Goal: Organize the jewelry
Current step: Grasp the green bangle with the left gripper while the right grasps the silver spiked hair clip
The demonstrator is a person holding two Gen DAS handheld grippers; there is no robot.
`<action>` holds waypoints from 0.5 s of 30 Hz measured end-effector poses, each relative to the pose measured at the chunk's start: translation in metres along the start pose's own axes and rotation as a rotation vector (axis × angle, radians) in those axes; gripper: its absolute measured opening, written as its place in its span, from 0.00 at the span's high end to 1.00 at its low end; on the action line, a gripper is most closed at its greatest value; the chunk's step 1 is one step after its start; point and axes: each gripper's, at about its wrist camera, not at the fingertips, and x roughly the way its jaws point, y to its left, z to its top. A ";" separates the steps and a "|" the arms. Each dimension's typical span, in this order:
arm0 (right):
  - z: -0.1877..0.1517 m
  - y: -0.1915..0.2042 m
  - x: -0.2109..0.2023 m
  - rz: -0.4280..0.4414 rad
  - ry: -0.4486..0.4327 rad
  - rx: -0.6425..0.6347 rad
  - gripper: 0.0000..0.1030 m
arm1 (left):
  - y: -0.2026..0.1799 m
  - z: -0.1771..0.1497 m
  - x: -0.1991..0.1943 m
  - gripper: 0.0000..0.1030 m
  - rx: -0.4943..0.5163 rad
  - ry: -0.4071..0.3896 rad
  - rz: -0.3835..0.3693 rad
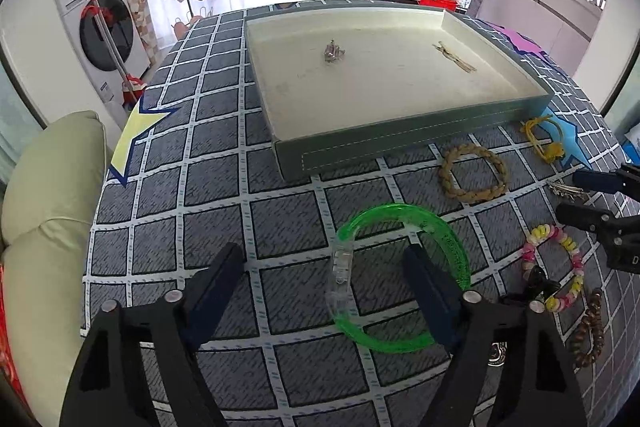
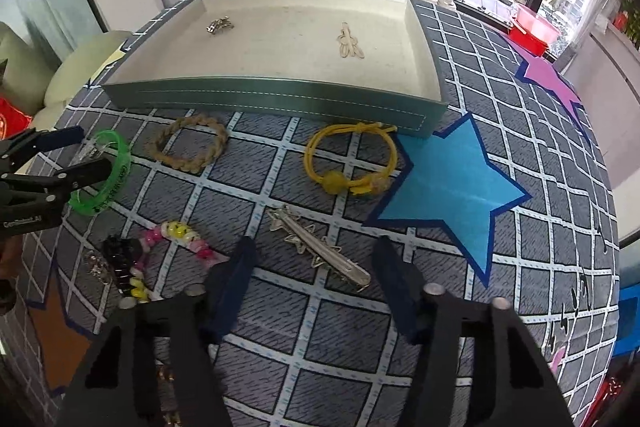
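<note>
My left gripper (image 1: 324,267) is open, its jaws either side of the clear clasp end of a green translucent bangle (image 1: 452,239) lying on the checked cloth; the right finger sits inside the ring. My right gripper (image 2: 316,259) is open around a silver star hair clip (image 2: 316,247). A green tray (image 1: 400,143) with a cream lining holds a small silver piece (image 1: 333,51) and a pale clip (image 1: 454,57). A braided tan bracelet (image 2: 188,143), a yellow cord bracelet (image 2: 348,155) and a pink-yellow bead bracelet (image 2: 184,233) lie in front of the tray.
A brown bead bracelet (image 1: 588,331) and a black clip (image 2: 120,255) lie near the bead bracelet. A blue star (image 2: 452,183) and a purple star (image 2: 548,75) mark the cloth. A cream sofa (image 1: 44,211) borders the table's left edge.
</note>
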 end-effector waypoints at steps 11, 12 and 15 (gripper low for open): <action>-0.003 0.014 -0.005 -0.034 0.026 0.041 0.84 | -0.003 -0.002 -0.006 0.35 0.024 -0.012 -0.020; -0.004 0.014 -0.005 -0.041 0.025 0.047 0.85 | -0.003 -0.003 -0.006 0.44 0.025 -0.015 -0.025; -0.006 0.014 -0.007 -0.047 0.024 0.082 0.85 | -0.003 -0.003 -0.009 0.75 0.035 -0.017 -0.039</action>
